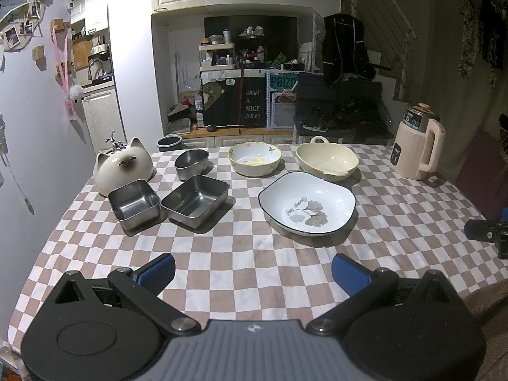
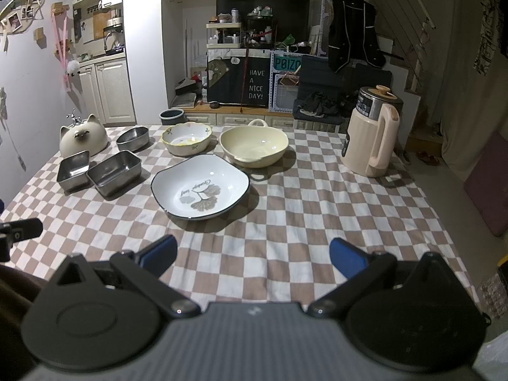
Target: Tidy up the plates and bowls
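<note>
Checked cloth covers the worktop (image 1: 254, 254), unsecured; it may drag. White leaf-print plate (image 2: 200, 187) centre, ceramic bowls (image 2: 254, 146) far, steel containers (image 1: 195, 200) left: all unstacked, chip-prone. Left claw (image 1: 253, 273), right claw (image 2: 253, 255): wide, empty.

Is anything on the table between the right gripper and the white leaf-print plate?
Nothing visible. Only bare checkered cloth lies between the open right gripper and the plate. The cream bowl sits behind the plate, the steel trays to its left.
</note>
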Demonstrator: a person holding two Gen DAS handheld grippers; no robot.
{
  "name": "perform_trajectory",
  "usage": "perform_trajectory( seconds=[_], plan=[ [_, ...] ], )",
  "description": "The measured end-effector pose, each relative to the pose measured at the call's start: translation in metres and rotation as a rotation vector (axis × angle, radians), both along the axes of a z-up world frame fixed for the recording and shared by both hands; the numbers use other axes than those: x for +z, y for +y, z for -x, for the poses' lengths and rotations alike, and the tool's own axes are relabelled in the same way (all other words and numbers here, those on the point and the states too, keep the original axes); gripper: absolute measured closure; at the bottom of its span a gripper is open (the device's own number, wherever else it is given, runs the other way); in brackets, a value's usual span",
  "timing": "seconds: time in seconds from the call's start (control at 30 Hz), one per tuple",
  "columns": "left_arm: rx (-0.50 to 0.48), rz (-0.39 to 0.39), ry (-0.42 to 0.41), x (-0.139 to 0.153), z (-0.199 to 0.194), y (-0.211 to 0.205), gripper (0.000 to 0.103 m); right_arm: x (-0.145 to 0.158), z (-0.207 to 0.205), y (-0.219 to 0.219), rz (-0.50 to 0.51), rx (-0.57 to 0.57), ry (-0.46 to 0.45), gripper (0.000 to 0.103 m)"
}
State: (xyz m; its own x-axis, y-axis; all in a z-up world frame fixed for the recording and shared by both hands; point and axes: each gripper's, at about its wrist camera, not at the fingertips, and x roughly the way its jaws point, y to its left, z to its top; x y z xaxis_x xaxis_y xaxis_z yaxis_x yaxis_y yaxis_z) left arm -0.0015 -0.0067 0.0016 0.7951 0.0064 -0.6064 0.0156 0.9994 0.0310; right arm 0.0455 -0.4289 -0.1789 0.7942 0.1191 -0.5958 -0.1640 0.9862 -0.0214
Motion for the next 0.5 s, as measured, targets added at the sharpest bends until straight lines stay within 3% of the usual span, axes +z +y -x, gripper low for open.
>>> perform_trajectory(
  seconds=[0.3, 0.5],
  plan=[
    [0.032, -0.028, 0.031, 0.007, -0.025, -0.015, 0.000, 0.007, -0.016, -0.004, -0.034, 0.033, 0.032, 0.000],
    [0.042, 0.037, -0.017, 0.026, -0.067, -0.026, 0.000, 0.029, -0.054, -0.009, -0.030, 0.052, -0.088, 0.000]
  ],
)
